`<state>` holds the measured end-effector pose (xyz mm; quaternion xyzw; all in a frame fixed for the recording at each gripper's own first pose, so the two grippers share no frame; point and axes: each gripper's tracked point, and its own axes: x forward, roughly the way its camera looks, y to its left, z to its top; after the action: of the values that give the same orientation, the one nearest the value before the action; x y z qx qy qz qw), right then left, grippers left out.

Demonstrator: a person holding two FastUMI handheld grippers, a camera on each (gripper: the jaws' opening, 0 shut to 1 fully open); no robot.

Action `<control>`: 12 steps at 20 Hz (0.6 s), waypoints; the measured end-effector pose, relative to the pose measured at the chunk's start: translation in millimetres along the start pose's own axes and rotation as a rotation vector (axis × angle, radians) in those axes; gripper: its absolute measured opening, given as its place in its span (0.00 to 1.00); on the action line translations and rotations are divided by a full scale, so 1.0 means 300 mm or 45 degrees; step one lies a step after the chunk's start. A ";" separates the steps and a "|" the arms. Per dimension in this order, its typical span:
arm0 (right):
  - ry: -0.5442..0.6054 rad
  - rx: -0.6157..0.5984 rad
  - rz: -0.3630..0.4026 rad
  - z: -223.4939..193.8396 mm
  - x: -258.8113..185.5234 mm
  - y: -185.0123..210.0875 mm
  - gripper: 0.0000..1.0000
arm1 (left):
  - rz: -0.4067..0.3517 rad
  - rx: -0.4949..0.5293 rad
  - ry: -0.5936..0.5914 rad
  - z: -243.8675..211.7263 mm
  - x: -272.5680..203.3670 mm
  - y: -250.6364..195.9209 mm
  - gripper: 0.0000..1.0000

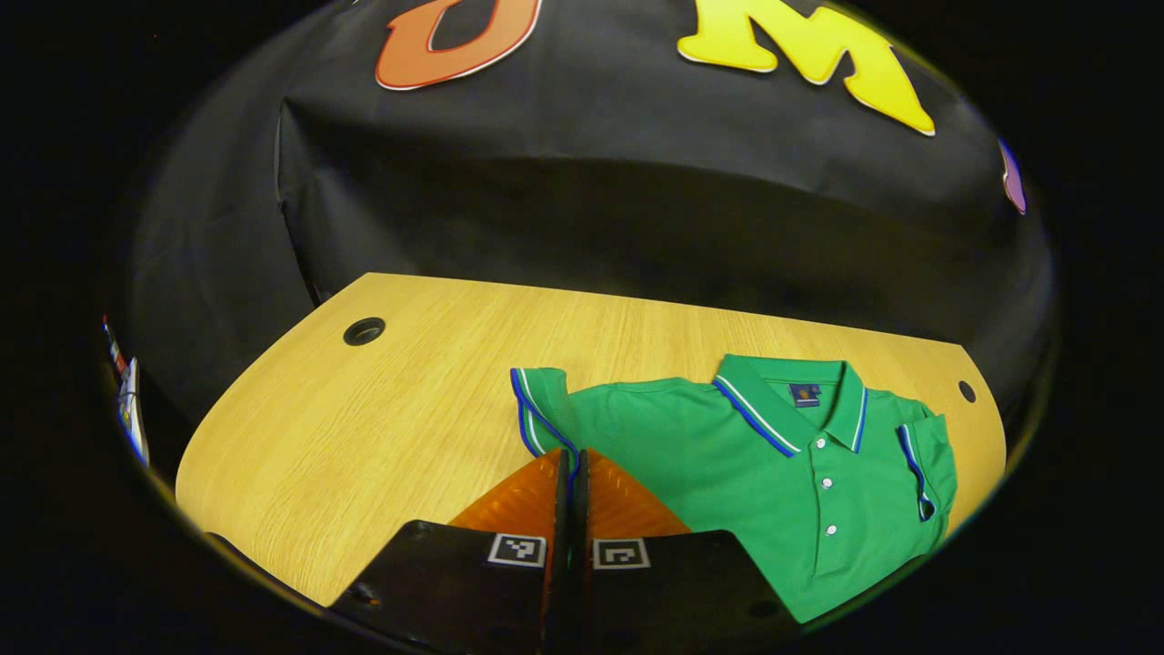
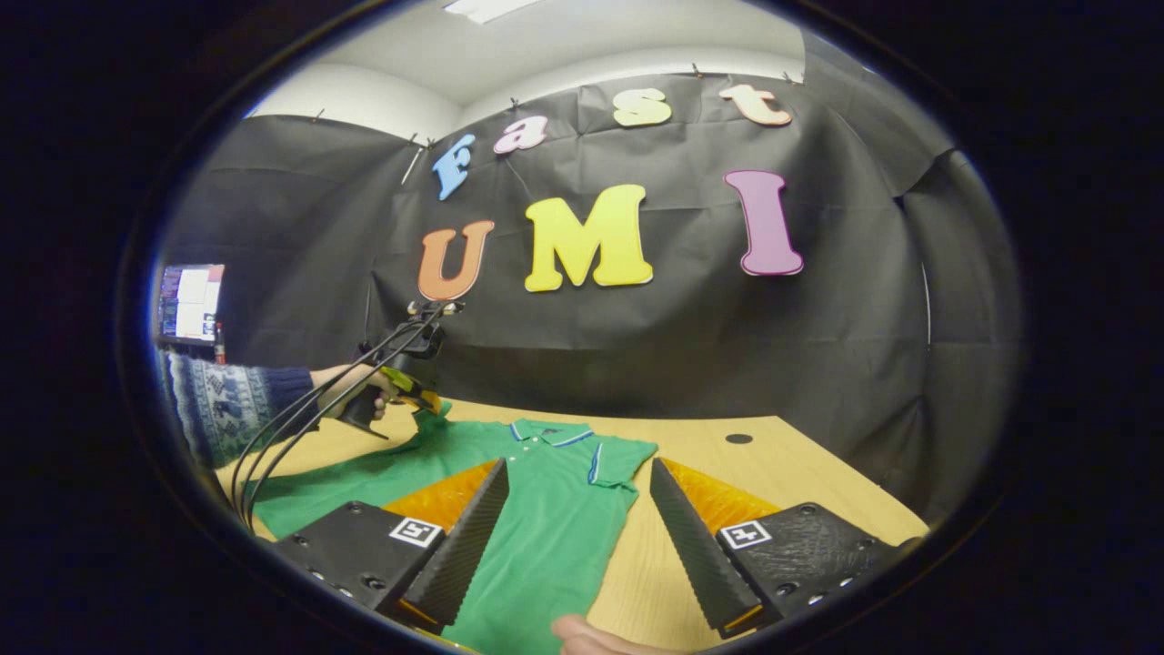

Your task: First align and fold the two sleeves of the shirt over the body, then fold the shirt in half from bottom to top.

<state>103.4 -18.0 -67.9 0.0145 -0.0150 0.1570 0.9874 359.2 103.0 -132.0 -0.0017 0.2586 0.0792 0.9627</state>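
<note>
A green polo shirt (image 1: 727,455) with blue and white trim lies face up on the wooden table (image 1: 364,428), collar (image 1: 800,400) toward the far wall. My left gripper (image 1: 571,468) is shut on the trimmed edge of one sleeve (image 1: 538,409). The right gripper view shows that gripper (image 2: 420,400) in a person's hand (image 2: 350,382), holding the sleeve (image 2: 435,420) a little off the table. My right gripper (image 2: 577,466) stands open above the shirt's body (image 2: 546,528), close to the other sleeve (image 2: 618,459), with nothing between its fingers.
Cable holes sit in the table at the far left (image 1: 364,330) and far right (image 1: 967,391). Black cloth closes the booth behind the table. A monitor (image 2: 191,300) stands far left. Cables (image 2: 291,428) trail from the left gripper. A fingertip (image 2: 582,635) shows at the bottom.
</note>
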 end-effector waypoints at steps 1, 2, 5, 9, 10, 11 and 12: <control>0.005 0.006 0.000 -0.008 0.001 0.002 0.95 | -0.010 0.025 0.003 -0.009 0.002 -0.040 0.07; 0.010 0.014 0.002 -0.011 0.002 0.002 0.96 | -0.011 0.049 0.000 -0.012 0.004 -0.070 0.06; 0.021 0.023 -0.006 -0.028 0.008 -0.004 0.95 | -0.070 0.059 0.007 -0.032 -0.013 -0.175 0.25; 0.036 0.023 0.000 -0.044 0.009 0.013 0.96 | -0.091 0.001 -0.030 -0.023 -0.052 -0.210 0.89; 0.040 0.020 0.001 -0.045 0.007 0.020 0.95 | -0.061 0.027 -0.064 -0.015 -0.070 -0.195 0.89; 0.041 0.014 -0.001 -0.045 0.004 0.025 0.95 | -0.052 0.047 -0.099 -0.005 -0.101 -0.190 0.88; 0.041 0.004 -0.005 -0.038 -0.002 0.031 0.96 | -0.055 0.054 -0.131 0.004 -0.131 -0.189 0.88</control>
<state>100.3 -9.1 -79.2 0.0138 0.0011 0.1553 0.9878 334.9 41.3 -113.4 0.0171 0.2102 0.0530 0.9761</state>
